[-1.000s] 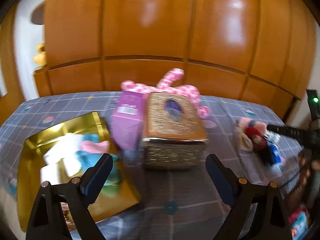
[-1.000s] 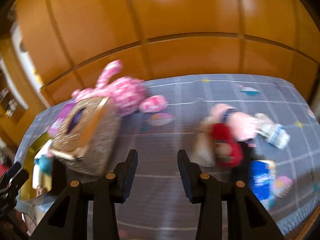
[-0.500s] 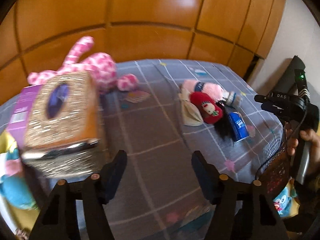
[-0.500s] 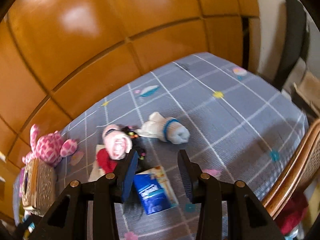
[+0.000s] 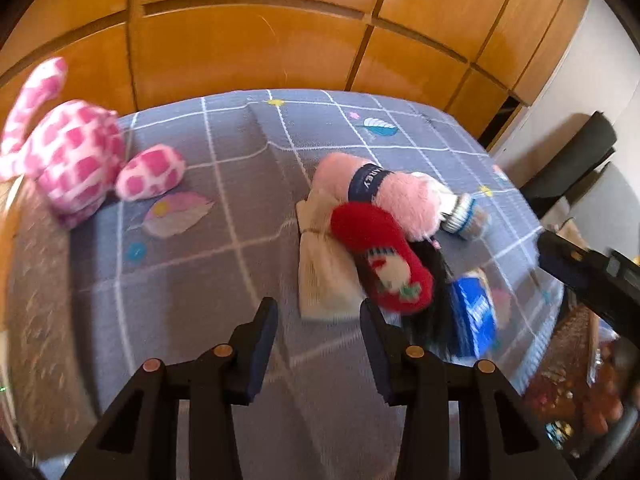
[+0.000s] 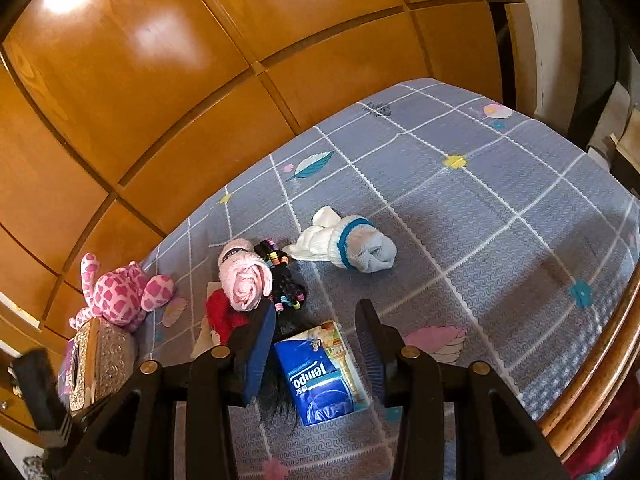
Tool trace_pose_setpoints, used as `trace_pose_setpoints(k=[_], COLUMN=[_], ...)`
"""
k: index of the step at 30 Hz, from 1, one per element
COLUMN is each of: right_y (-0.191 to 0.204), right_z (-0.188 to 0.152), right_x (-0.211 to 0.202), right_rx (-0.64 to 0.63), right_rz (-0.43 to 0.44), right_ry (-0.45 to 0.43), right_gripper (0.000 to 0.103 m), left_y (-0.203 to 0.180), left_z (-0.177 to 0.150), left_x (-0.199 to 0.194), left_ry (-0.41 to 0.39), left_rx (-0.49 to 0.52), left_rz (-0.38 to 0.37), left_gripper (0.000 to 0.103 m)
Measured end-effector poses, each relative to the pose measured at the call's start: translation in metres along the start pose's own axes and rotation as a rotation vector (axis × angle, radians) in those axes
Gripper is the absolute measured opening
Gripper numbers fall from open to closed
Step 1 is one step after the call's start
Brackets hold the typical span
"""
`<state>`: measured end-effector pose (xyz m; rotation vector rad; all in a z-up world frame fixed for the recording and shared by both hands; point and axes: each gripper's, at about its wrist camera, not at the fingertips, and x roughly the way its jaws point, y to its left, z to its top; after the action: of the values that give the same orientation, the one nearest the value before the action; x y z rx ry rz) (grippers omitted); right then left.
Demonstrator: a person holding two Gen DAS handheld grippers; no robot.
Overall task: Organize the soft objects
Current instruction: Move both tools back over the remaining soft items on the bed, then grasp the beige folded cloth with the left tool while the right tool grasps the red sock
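Glossy wooden wall panels [image 6: 168,92]; matt woven bedcover [image 6: 480,216]; fluffy pink sock roll [image 5: 404,200]; shiny plastic tissue pack [image 6: 320,380]

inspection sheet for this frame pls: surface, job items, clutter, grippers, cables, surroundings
Surface: grey checked cloth with small printed motifs.
Job's things: pink roll lying on red plush over a cream cloth; white sock with teal band apart; pink spotted plush at the far left.
Clutter: blue tissue pack, black hair bundle with coloured ties, silver tissue box.
Grippers: left gripper jaws have just been closing, nothing between them; right gripper jaws part open above the tissue pack, not touching it.
Cables: nothing seen.
Surroundings: wooden panels behind; dark chair to the right.
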<state>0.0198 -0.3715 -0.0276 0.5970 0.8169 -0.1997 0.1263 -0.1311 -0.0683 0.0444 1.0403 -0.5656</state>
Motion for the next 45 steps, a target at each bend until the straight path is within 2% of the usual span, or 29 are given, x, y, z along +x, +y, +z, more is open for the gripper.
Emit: trace_pose_setpoints(k=[3, 4, 5, 6, 8, 12, 15, 17, 20, 24, 28, 30, 32, 33, 34, 36, 39, 42, 43, 44, 45], right_y=[0.000, -0.001, -0.002, -0.003, -0.005, -0.006, -0.004, -0.002, 0.003, 0.020, 0.050, 0.071, 0.093, 0.107, 0.117, 0.138, 0.152, 0.156, 0.157, 0.157, 0.155], right_z=[0.000, 0.001, 0.001, 0.001, 0.001, 0.002, 0.002, 0.001, 0.001, -0.001, -0.011, -0.019, -0.027, -0.032, -0.037, -0.048, -0.058, -0.069, -0.072, -0.072, -0.073], right_x=[0.000, 0.000, 0.000, 0.001, 0.001, 0.000, 0.001, 0.000, 0.001, 0.007, 0.022, 0.033, 0.042, 0.048, 0.054, 0.067, 0.086, 0.108, 0.113, 0.116, 0.119], right_rx=[0.004, 0.008, 0.012, 0.018, 0.032, 0.037, 0.028, 0.015, -0.014, -0.109, -0.241, -0.320, -0.412, -0.469, -0.515, -0.625, -0.729, -0.806, -0.831, -0.848, -0.857], right_rz=[0.016, 0.019, 0.026, 0.033, 0.036, 0.052, 0.046, 0.042, 0.028, 0.033, 0.099, 0.126, 0.152, 0.167, 0.168, 0.139, 0.077, 0.025, 0.002, -0.015, -0.038], right_ry=[0.004, 0.005, 0.005, 0.009, 0.012, 0.014, 0.017, 0.015, 0.021, 0.067, 0.163, 0.217, 0.257, 0.290, 0.318, 0.360, 0.396, 0.433, 0.419, 0.400, 0.384], right_gripper=[0.042, 0.042, 0.042, 0.042, 0.042, 0.042, 0.042, 0.042, 0.042, 0.042, 0.042, 0.042, 0.042, 0.042, 0.048, 0.053, 0.053, 0.053, 0.053, 0.051, 0.033], left_y=[-0.007, -0.009, -0.012, -0.013, -0.011, 0.000, 0.009, 0.017, 0.029, 0.044, 0.049, 0.052, 0.052, 0.052, 0.053, 0.055, 0.057, 0.056, 0.055, 0.054, 0.053], left_z=[0.011, 0.013, 0.016, 0.017, 0.017, 0.011, 0.003, -0.009, -0.029, -0.057, -0.072, -0.074, -0.076, -0.076, -0.077, -0.079, -0.078, -0.075, -0.073, -0.071, -0.069], left_x=[0.023, 0.028, 0.036, 0.042, 0.047, 0.024, 0.000, -0.014, -0.026, -0.031, -0.034, -0.036, -0.040, -0.041, -0.042, -0.044, -0.042, -0.037, -0.035, -0.033, -0.031], left_ry=[0.028, 0.029, 0.037, 0.050, 0.043, -0.011, -0.050, -0.048, -0.027, 0.016, 0.006, -0.005, -0.025, -0.034, -0.038, -0.037, -0.030, -0.030, -0.029, -0.028, -0.028], left_rx=[0.028, 0.037, 0.051, 0.058, 0.054, 0.011, -0.004, -0.023, -0.024, -0.042, -0.033, -0.043, -0.026, -0.016, -0.007, -0.009, -0.007, -0.002, 0.001, 0.004, 0.006], left_rz=[0.013, 0.010, 0.004, 0.011, 0.008, -0.032, -0.035, -0.029, 0.019, 0.069, 0.100, 0.086, 0.101, 0.105, 0.103, 0.090, 0.087, 0.079, 0.080, 0.077, 0.079], left_gripper=[0.043, 0.037, 0.020, 0.012, 0.006, 0.004, 0.004, 0.004, 0.004, 0.005, 0.010, 0.018, 0.031, 0.034, 0.038, 0.040, 0.043, 0.053, 0.053, 0.053, 0.054])
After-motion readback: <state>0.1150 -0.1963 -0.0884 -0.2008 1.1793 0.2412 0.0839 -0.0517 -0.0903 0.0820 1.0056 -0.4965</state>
